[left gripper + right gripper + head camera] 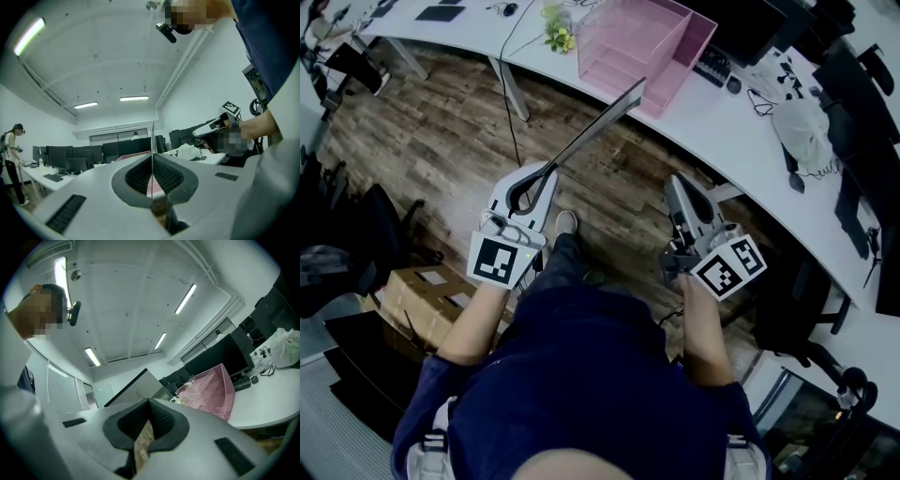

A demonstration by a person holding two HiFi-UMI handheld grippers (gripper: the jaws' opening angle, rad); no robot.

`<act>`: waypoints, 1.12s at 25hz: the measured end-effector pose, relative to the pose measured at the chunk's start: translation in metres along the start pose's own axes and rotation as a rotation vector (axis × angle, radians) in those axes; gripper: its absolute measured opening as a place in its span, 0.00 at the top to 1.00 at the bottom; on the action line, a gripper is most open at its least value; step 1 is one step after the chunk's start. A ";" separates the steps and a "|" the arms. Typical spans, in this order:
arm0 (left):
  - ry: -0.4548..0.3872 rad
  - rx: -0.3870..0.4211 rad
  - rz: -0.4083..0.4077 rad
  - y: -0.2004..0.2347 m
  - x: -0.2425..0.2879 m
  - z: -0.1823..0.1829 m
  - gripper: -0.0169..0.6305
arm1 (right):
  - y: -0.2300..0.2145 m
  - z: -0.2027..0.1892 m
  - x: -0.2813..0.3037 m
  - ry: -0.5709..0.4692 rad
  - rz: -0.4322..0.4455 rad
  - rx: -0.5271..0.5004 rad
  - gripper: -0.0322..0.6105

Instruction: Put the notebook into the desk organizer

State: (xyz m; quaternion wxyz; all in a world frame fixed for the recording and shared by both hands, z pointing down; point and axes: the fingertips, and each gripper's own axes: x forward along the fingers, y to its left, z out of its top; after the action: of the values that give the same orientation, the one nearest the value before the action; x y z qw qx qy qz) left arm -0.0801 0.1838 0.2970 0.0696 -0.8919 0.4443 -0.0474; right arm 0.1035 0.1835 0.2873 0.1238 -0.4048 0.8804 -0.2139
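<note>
Clad in a navy short-sleeved shirt; pale grey left gripper and right gripper, white cubes with black square markers.

Head view looks steeply down; gripper views angle upward; all seemingly share the desk organizer.

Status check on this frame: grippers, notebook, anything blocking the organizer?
Left gripper shut on notebook, held edge-up. Right gripper shut, empty. Notebook short of pink desk organizer; nothing in the way.
</note>
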 end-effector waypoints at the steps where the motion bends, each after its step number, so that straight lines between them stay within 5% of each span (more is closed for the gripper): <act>1: 0.002 -0.002 0.000 0.003 0.002 -0.002 0.92 | -0.002 0.000 0.004 0.002 0.000 0.000 0.95; 28: 0.075 -0.093 -0.076 0.129 0.125 -0.071 0.92 | -0.093 -0.007 0.154 0.065 -0.090 0.056 0.95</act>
State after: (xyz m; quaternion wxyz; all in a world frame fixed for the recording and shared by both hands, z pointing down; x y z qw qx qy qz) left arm -0.1166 0.0007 0.3483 0.0095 -0.9080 0.4141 -0.0625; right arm 0.0632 0.0136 0.3312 0.0968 -0.4334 0.8585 -0.2567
